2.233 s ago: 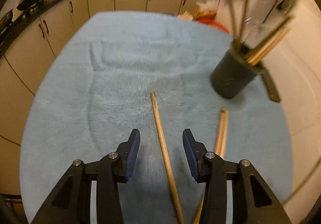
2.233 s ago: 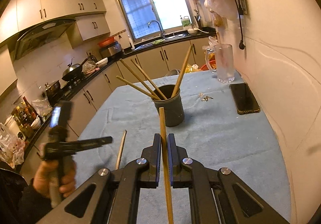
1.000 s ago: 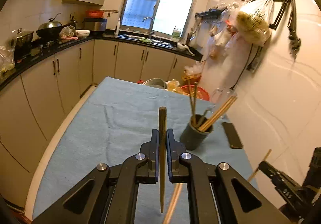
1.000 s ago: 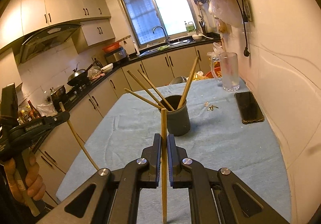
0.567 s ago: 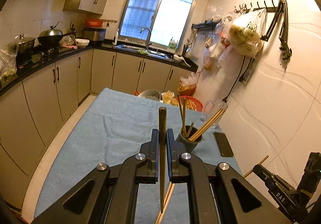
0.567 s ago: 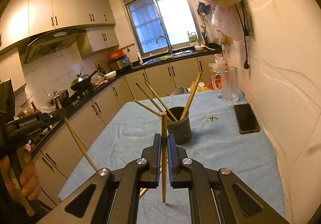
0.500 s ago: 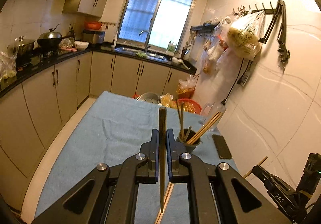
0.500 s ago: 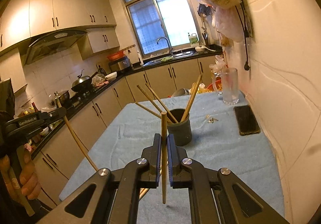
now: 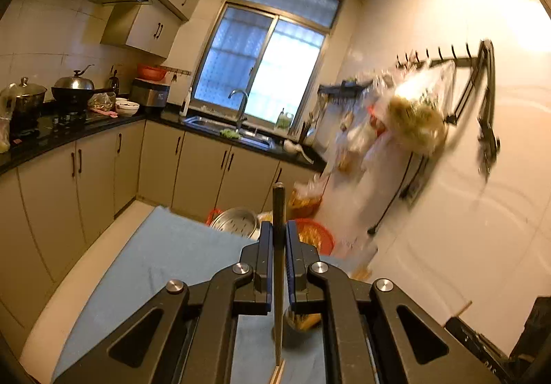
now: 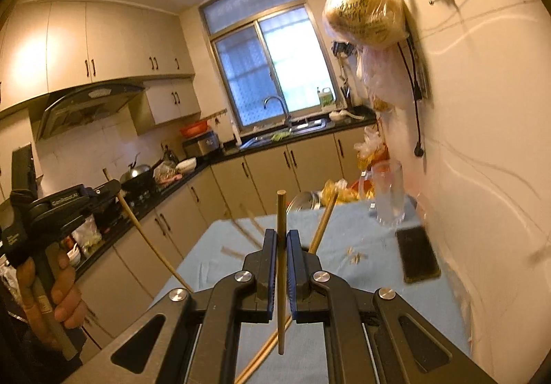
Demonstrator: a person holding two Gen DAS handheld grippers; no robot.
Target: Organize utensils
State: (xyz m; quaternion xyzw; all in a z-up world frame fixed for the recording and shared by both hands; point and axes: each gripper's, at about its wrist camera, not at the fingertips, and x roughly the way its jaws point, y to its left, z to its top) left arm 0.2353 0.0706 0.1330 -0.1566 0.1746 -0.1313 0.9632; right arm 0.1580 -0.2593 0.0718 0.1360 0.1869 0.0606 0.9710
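the slim, round wooden chopstick (image 10: 281,267) in the right gripper (image 10: 281,239) stands nearly upright between the blue-lined pads, its blunt top above the fingertips and its lower end hanging free over the table. the right jaws are closed tight on it. a second wooden chopstick (image 9: 278,267), darker in the left wrist view, is clamped the same way in the left gripper (image 9: 278,232), whose jaws are also fully closed on the shaft; in the right wrist view it slants down from that gripper (image 10: 103,193), which a hand (image 10: 60,294) holds at the left edge.

another loose chopstick (image 10: 261,356) lies diagonally on the light blue cloth-covered table (image 10: 344,280) below the right gripper. more chopsticks (image 10: 322,224) lean out beyond the right fingertips; their holder is hidden behind the jaws.

to the right, near the wall, lie a dark phone (image 10: 417,255) and a clear glass mug (image 10: 389,193), well apart from the grippers. the cloth between them and the grippers is open. the table's left edge drops to the floor beside beige cabinets (image 9: 96,177).
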